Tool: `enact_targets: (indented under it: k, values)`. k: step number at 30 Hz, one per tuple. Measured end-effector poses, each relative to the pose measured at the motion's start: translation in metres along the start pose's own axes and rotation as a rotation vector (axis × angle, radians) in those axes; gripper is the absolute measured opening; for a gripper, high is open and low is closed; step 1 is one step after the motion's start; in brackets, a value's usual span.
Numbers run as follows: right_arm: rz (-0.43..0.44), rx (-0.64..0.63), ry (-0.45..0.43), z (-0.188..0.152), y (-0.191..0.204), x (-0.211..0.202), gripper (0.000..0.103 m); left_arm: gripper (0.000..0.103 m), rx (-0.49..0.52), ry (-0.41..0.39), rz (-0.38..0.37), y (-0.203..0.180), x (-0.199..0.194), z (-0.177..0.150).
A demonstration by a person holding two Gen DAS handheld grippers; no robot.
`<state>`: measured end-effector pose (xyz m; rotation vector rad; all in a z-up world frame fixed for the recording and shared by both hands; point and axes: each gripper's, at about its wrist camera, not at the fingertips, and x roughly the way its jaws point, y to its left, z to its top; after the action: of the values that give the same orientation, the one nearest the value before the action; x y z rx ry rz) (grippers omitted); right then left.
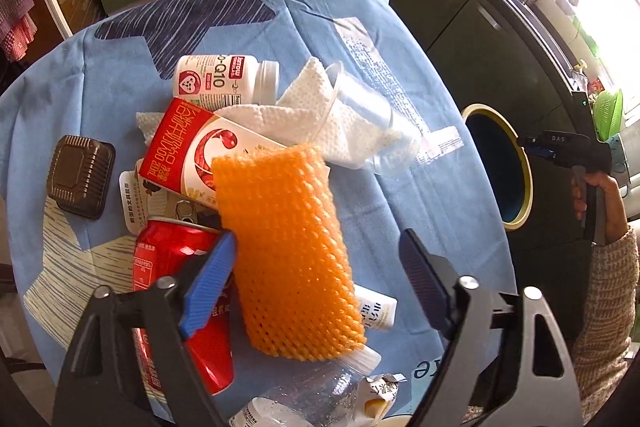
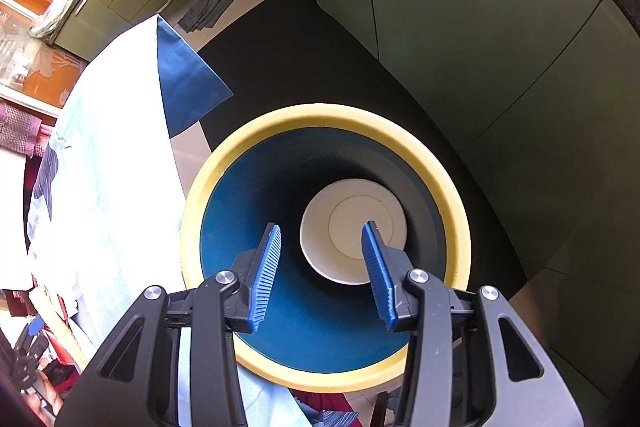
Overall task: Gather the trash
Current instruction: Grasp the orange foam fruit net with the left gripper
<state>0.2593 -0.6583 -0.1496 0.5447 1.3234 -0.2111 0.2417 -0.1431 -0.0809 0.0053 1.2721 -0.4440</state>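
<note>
Currently, step in hand: picking the next piece from the trash pile; the bin looks empty, so the job seems barely begun.
Left tongs (image 1: 316, 245): spread wide, holding nothing, poised over the orange foam net (image 1: 286, 247), which sits between the two pads.
Right tongs (image 2: 324, 239): parted, empty, hanging above the mouth of the bin (image 2: 200, 187); only its pale bottom shows inside.
Trash: heaped on the blue-clothed tabletop (image 1: 420, 39) — the foam net on top, overlapping a red can (image 1: 176, 255) and a red-and-white carton (image 1: 192, 151); a supplement bottle (image 1: 220, 79), paper towel (image 1: 316, 111) and brown lid (image 1: 80, 175) lie nearby.
Bin position: on the floor just beside the tabletop edge.
Next move: likely lower and close the left tongs on the soft net, gently, since it will squash, then carry it across to the bin.
</note>
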Motion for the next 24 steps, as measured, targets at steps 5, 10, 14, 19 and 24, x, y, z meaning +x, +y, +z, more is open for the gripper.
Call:
enact_targets:
  k: [5, 10, 14, 19, 24]
  values:
    - [0.007, 0.008, 0.006, -0.001, -0.005, 0.003, 0.045, 0.067, -0.002, 0.008, 0.007, 0.002, 0.003, 0.002]
    - [0.016, 0.0, 0.016, 0.0, -0.004, 0.007, 0.045, 0.068, -0.023, 0.026, 0.05, 0.005, 0.005, 0.001]
    - [0.02, -0.004, 0.02, 0.0, -0.004, 0.011, 0.045, 0.075, -0.016, 0.027, 0.077, 0.005, 0.002, -0.002]
    - [0.027, -0.007, 0.023, -0.001, -0.003, 0.014, 0.045, 0.071, 0.002, 0.07, 0.063, 0.001, 0.015, -0.005]
    - [0.028, -0.01, 0.021, -0.001, -0.005, 0.014, 0.045, 0.024, 0.025, 0.058, 0.047, 0.001, 0.013, -0.007]
